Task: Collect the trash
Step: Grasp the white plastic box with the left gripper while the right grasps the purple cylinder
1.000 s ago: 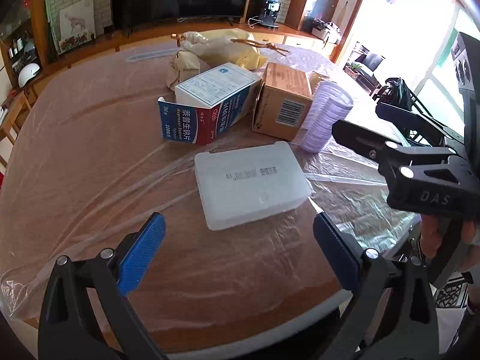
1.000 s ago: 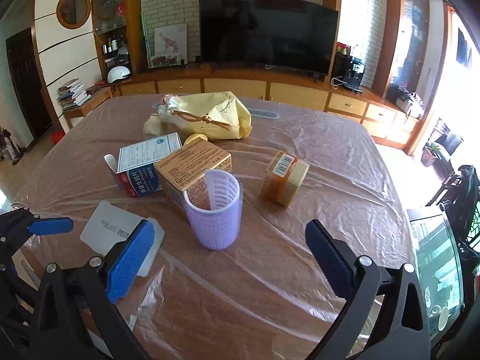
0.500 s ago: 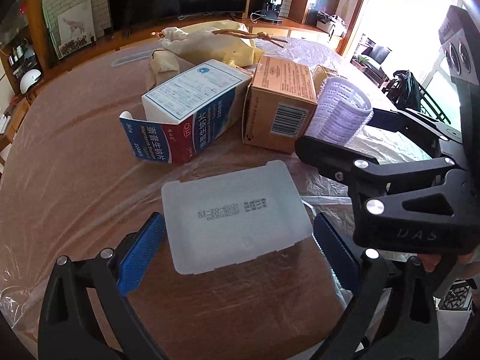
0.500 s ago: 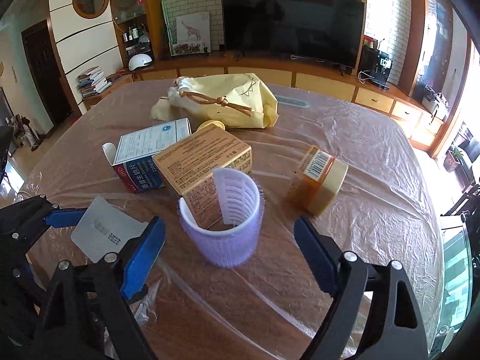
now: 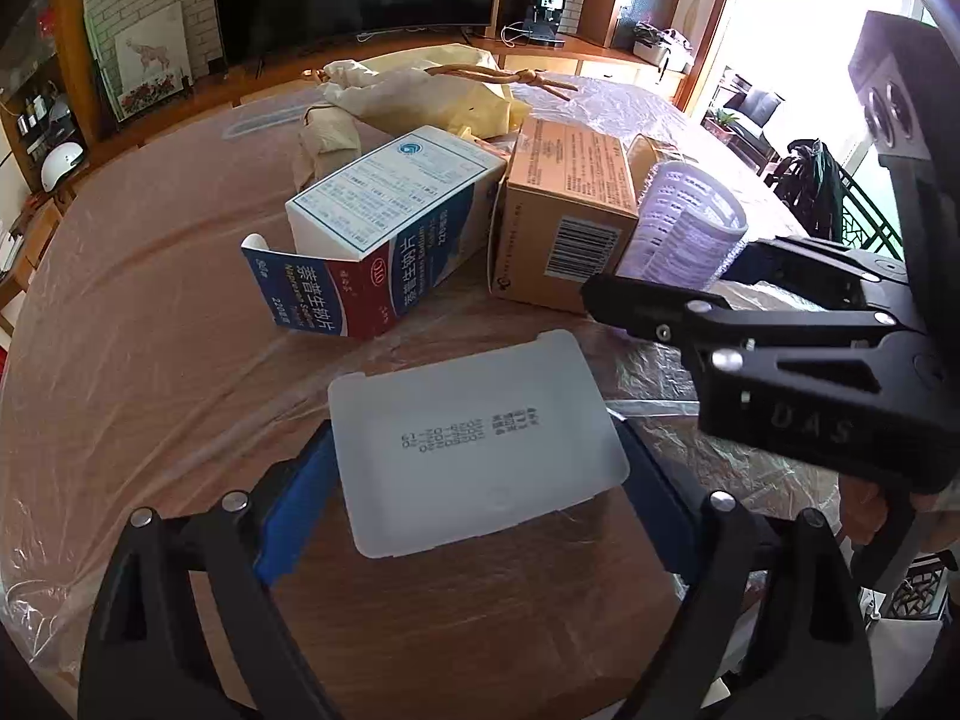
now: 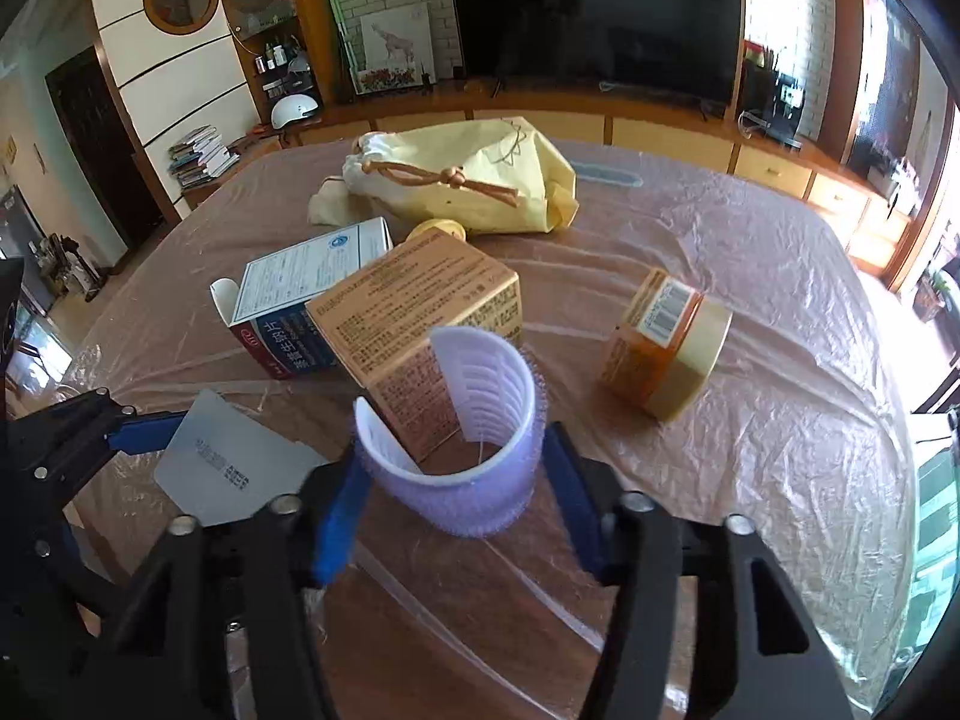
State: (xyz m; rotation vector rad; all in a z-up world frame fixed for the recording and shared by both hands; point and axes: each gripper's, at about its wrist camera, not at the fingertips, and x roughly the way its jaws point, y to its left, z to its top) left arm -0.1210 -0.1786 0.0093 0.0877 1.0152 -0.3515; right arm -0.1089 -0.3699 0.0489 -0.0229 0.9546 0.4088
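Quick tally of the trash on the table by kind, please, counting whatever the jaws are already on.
Cardboard boxes: 2, the blue and white medicine box and the brown box
Flat white plastic case: 1
Purple hair roller: 1
Orange round tub: 1
Yellow drawstring bag: 1
Small yellow round piece near the bag: 1
Total: 7

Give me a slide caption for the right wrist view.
Right gripper fingers flank a purple hair roller on the plastic-covered table.
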